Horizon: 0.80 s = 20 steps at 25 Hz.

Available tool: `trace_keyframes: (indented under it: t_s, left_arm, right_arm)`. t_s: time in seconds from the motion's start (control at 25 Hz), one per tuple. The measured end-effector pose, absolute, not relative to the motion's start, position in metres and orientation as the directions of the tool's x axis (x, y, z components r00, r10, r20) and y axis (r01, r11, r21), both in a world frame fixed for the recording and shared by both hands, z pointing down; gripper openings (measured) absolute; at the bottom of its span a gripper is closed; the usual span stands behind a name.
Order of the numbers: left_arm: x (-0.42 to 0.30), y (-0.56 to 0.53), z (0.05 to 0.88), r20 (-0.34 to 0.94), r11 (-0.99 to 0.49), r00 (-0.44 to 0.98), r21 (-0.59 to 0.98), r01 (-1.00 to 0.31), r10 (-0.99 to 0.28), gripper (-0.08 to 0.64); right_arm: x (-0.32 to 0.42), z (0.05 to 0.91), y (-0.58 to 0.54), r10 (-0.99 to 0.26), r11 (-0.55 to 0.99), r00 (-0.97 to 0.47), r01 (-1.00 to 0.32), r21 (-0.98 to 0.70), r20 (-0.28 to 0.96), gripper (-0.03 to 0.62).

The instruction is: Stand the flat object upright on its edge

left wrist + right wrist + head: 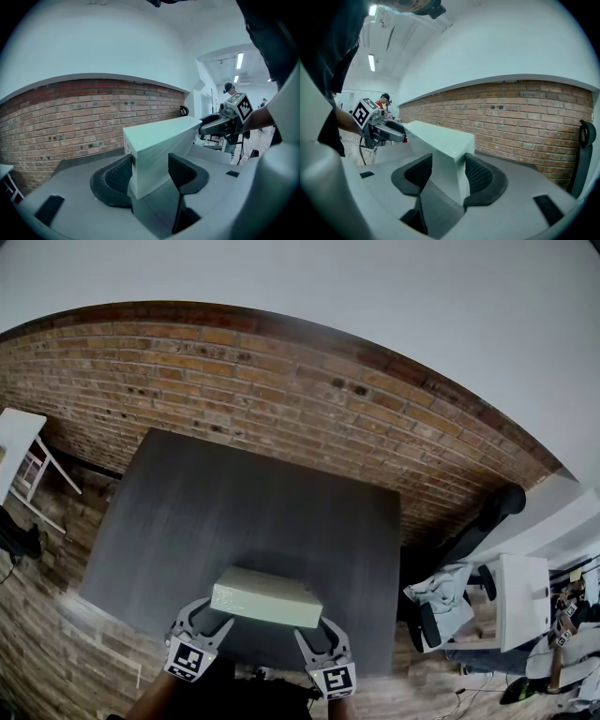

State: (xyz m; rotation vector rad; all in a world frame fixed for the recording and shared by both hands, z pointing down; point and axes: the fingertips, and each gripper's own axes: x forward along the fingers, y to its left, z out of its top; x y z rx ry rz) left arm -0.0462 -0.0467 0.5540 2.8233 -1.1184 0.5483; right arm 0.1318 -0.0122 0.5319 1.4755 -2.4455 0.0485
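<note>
Two claws pinch the pale flat box (267,596) between them, left claw (210,616) on one end and right claw (317,632) on the other, broad face up over the dark table (234,512), so gripping looks done and next, I'd judge, both wrists must roll together to tip it onto an edge.

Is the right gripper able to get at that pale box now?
Likely yes: a corner of the box sits between the jaws of the right gripper, pads seemingly touching it; nothing else intervenes.
</note>
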Motion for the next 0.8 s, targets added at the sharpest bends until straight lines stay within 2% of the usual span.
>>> trace_keyframes:
  t_s: [0.28,0.8]
  left_arm:
    - [-0.049,-0.042,0.548,0.334,-0.733,0.674,-0.083,-0.675,-0.659,0.256]
    - [-0.064,-0.039,0.537,0.317,-0.726,0.676,-0.066,-0.684,-0.665,0.249]
  right_arm:
    - [0.132,0.526,-0.007,-0.870,0.464,-0.428,-0.879,0.111,0.244,0.198]
    - [0.120,0.523,-0.001,-0.861,0.476,-0.446,-0.876,0.078,0.244,0.189]
